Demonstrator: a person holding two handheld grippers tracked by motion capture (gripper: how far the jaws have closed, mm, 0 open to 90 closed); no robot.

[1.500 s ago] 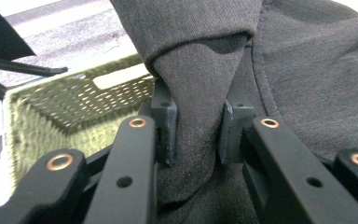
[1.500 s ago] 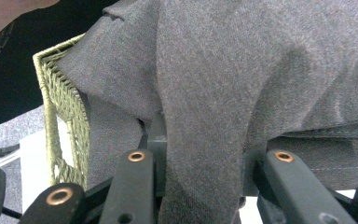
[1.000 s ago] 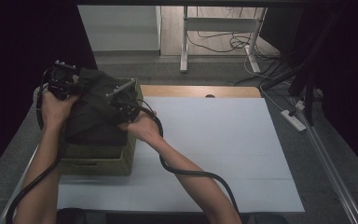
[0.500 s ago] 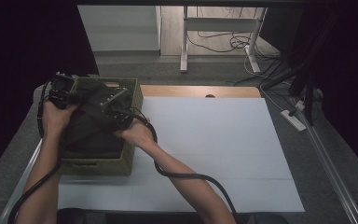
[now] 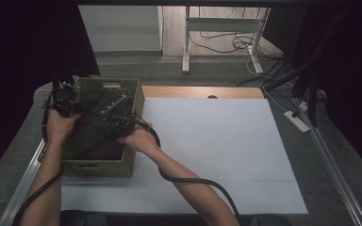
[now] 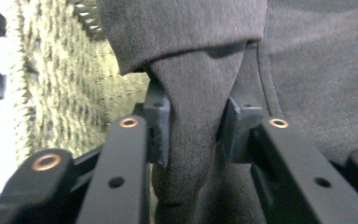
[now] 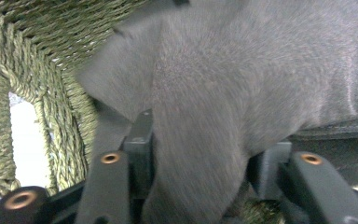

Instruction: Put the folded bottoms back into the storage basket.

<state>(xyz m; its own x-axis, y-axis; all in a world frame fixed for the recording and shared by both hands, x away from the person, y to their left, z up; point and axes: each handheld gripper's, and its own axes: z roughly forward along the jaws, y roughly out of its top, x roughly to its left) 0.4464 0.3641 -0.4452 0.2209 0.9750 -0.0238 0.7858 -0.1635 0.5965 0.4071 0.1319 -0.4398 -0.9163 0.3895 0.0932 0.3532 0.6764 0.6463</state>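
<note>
- At my far left, my left gripper [image 5: 65, 94] hangs over the far-left corner of the woven green basket [image 5: 136, 101], its jaws pinching a fold of the dark grey garment [image 5: 94, 136].
- In the left gripper view, that fold [image 6: 186, 140] runs up between the two black jaws, which are closed hard against it; the basket's woven wall [image 6: 60, 84] stands just to the left of them.
- The garment itself lies mostly inside the basket, bunched between my two grippers and dropping below them toward the basket floor.
- My right gripper [image 5: 115, 113] sits just right of the left one, above the basket's middle, and it too is clamped on the cloth.
- In the right gripper view, a thick bunch of the grey fabric [image 7: 200, 154] fills the gap between the jaws, with the basket's braided rim and wall [image 7: 51, 93] close by at the left.
- To the right of both grippers the white sheet [image 5: 217, 150] covering the table lies bare.
- Risk, as I judge it: each hold is on a loose fold rather than a seam, so the cloth could slide out under its own weight.
- Risk: the rough weave sits just beside both sets of jaws; fabric or a jaw tip could snag it and drag or tip the light basket.
</note>
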